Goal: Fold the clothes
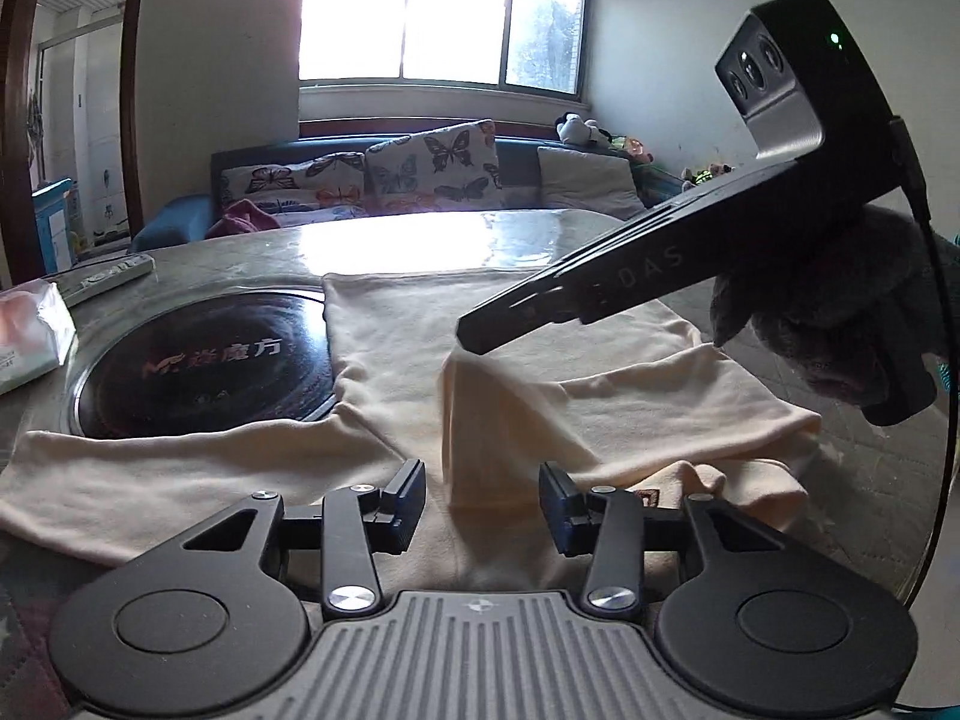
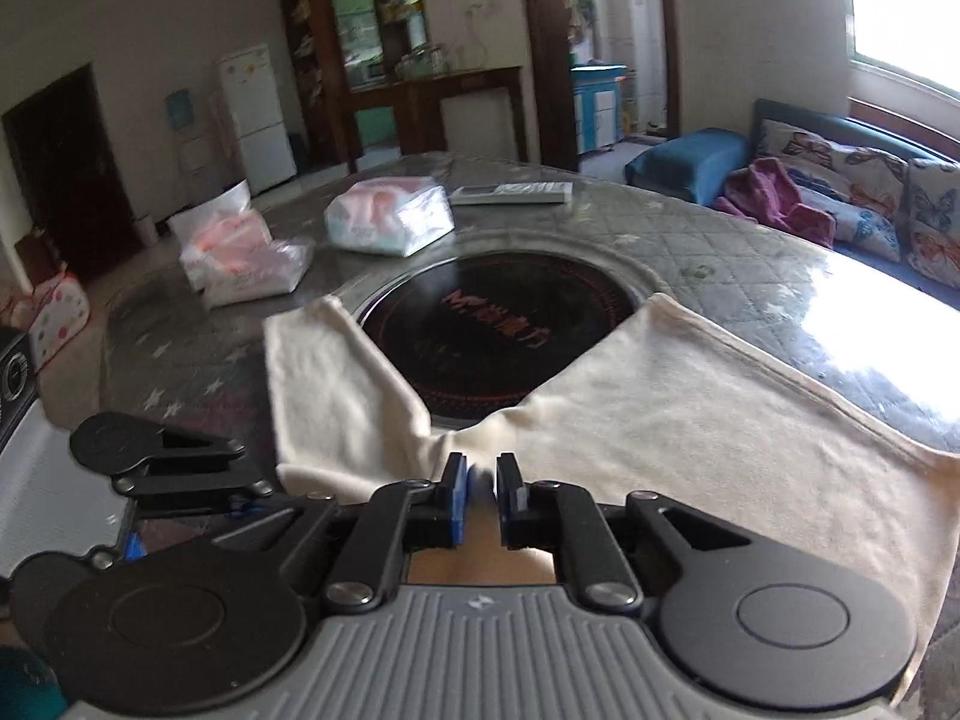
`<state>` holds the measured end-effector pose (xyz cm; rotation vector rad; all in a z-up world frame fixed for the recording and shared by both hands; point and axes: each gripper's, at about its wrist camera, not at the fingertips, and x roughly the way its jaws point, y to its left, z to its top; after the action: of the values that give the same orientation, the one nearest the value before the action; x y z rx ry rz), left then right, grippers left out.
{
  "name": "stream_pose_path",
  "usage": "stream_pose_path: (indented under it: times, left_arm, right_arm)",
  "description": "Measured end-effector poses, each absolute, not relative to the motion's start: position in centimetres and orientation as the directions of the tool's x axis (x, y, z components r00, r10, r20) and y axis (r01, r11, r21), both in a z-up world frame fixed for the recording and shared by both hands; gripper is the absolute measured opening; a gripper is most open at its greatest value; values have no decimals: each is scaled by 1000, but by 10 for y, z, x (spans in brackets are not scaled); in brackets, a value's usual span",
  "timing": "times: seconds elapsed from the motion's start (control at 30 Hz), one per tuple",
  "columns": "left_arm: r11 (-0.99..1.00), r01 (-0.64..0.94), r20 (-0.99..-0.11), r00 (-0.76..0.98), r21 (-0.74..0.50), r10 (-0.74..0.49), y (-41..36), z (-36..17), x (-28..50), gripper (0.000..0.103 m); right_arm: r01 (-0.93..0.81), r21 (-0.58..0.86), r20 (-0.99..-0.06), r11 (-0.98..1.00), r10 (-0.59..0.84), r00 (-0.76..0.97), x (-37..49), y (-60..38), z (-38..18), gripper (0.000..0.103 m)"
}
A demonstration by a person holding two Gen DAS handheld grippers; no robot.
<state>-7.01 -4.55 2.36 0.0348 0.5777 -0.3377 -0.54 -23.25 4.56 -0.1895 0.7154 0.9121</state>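
A cream shirt [image 1: 420, 348] lies spread on the table, partly over a black round cooktop [image 1: 204, 360]. My left gripper [image 1: 483, 504] is open just above the shirt's near edge, empty. The right gripper's body [image 1: 600, 294] comes in from the upper right, its tip lifting a fold of cloth [image 1: 498, 420]. In the right wrist view my right gripper [image 2: 480, 492] is shut on the shirt [image 2: 690, 420] near the sleeve [image 2: 330, 384]. The left gripper also shows at that view's left edge [image 2: 162, 462].
A tissue pack [image 2: 390, 216], a plastic bag [image 2: 240, 252] and a remote [image 2: 510, 195] lie on the quilted table cover [image 2: 690, 240] beyond the cooktop [image 2: 498, 330]. A sofa with butterfly cushions [image 1: 420, 174] stands behind the table. The table edge is close on the right.
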Motion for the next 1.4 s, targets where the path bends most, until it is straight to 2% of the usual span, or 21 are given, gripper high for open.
stream_pose_path:
  times: [0.2, 0.53, 0.67, 0.93, 1.03, 1.07, 1.1, 1.23, 1.4]
  left_arm:
    - [978, 192, -534, 821, -76, -203, -10, 31, -77, 45]
    - [949, -298, -582, 792, -105, 184, 92, 31, -75, 45]
    - [906, -408, -602, 753, -111, 266, 120, 29, -62, 46]
    - [870, -477, -631, 715, -125, 301, 132, 19, -34, 44]
    - [873, -476, -630, 712, -109, 310, 131, 18, -28, 31]
    - [870, -478, -630, 714, -119, 305, 132, 18, -26, 20]
    - [866, -482, -631, 715, -134, 301, 133, 18, -26, 15]
    - [862, -453, -613, 755, -229, 234, 132, 30, -28, 9]
    - [912, -267, -523, 849, -311, 71, 88, 74, -30, 8]
  right_arm:
    - [-773, 87, -683, 629, 603, 413, -11, -237, 37, 13]
    - [-808, -46, -710, 587, 550, 440, -36, -209, 13, 13]
    - [-817, -58, -692, 574, 567, 447, -48, -212, 22, 13]
    - [-835, -90, -701, 543, 561, 440, -71, -212, 21, 15]
    - [-824, -77, -685, 561, 571, 453, -73, -220, 27, 16]
    - [-817, -74, -676, 571, 574, 463, -75, -225, 30, 16]
    - [-810, -72, -667, 582, 576, 473, -76, -230, 33, 17]
    - [-776, -56, -640, 628, 574, 511, -79, -250, 42, 17]
    - [-714, -15, -616, 700, 556, 558, -80, -280, 42, 17]
